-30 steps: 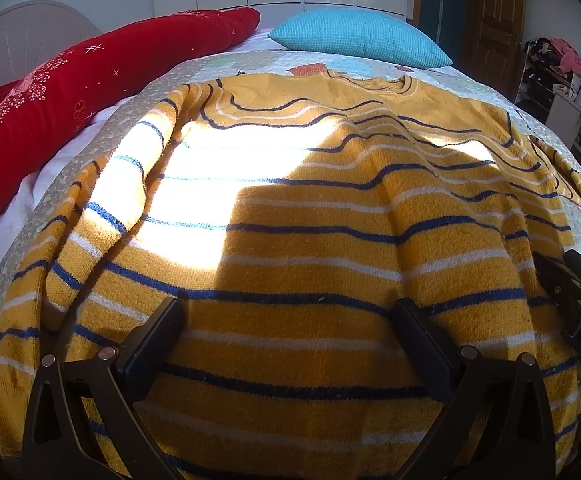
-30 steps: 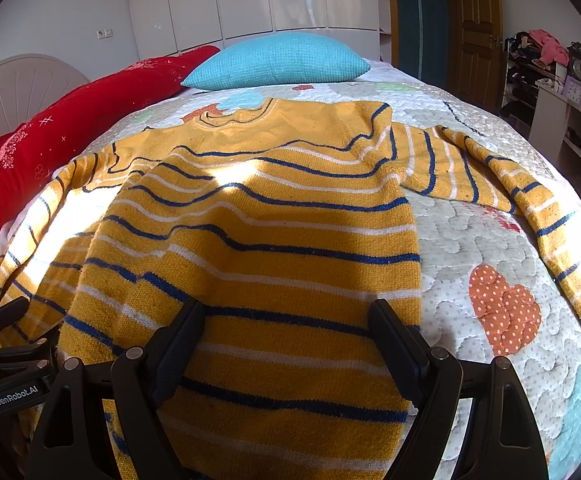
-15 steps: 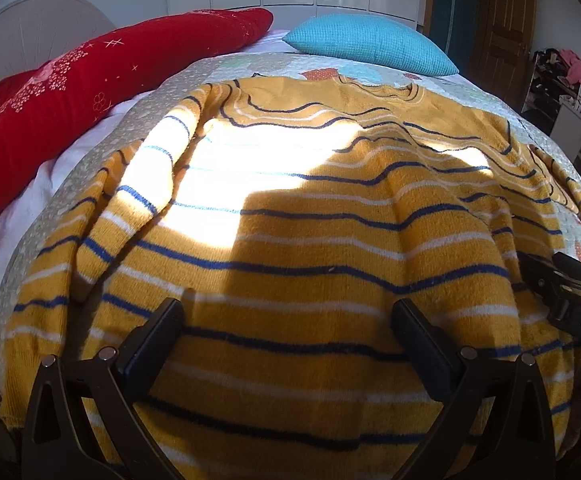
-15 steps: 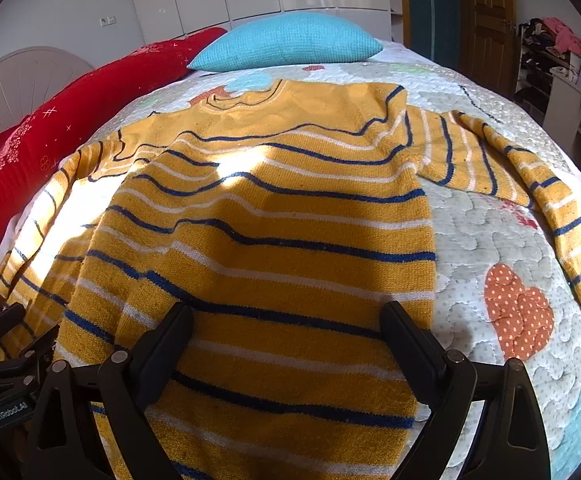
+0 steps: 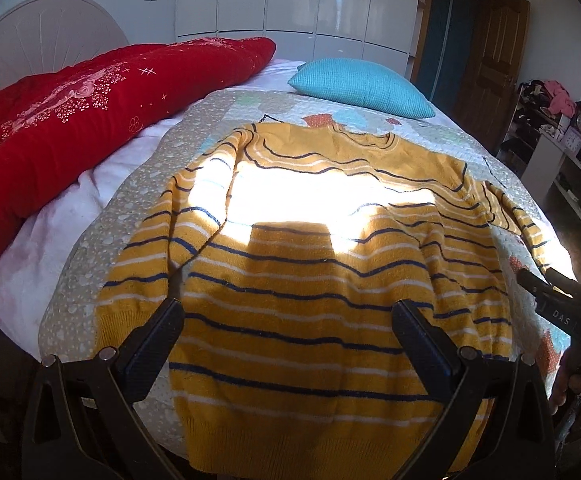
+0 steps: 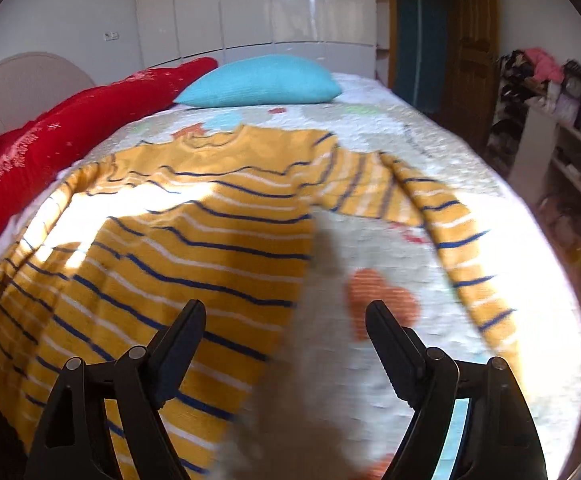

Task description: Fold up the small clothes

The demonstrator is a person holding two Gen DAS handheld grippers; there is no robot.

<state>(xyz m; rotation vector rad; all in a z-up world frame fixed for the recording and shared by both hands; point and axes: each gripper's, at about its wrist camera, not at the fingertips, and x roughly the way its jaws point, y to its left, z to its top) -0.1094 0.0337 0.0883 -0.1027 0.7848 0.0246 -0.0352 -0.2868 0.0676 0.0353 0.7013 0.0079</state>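
A yellow sweater (image 5: 330,264) with navy and white stripes lies flat on the quilted bedspread (image 5: 90,272), collar towards the pillow. Its hem hangs at the near bed edge. My left gripper (image 5: 290,320) hovers open above the lower body of the sweater, holding nothing. In the blurred right wrist view, my right gripper (image 6: 284,316) hangs over the sweater's (image 6: 162,248) right side edge and the quilt (image 6: 370,360). Its jaws are closing with nothing between them. The right sleeve (image 6: 450,232) lies spread out on the quilt. The right gripper's tip (image 5: 558,304) shows at the left view's right edge.
A red duvet (image 5: 70,120) lies bunched along the bed's left side, and a turquoise pillow (image 5: 362,84) rests at the head. A white headboard (image 5: 42,48), glossy wardrobes (image 5: 290,0) and a wooden door (image 5: 494,52) stand behind. Cluttered shelves (image 6: 550,120) line the right.
Both grippers have pulled back and risen from the sweater, so more of the bed shows. The right view has swung rightward over the quilt. The right jaws widened, then narrowed.
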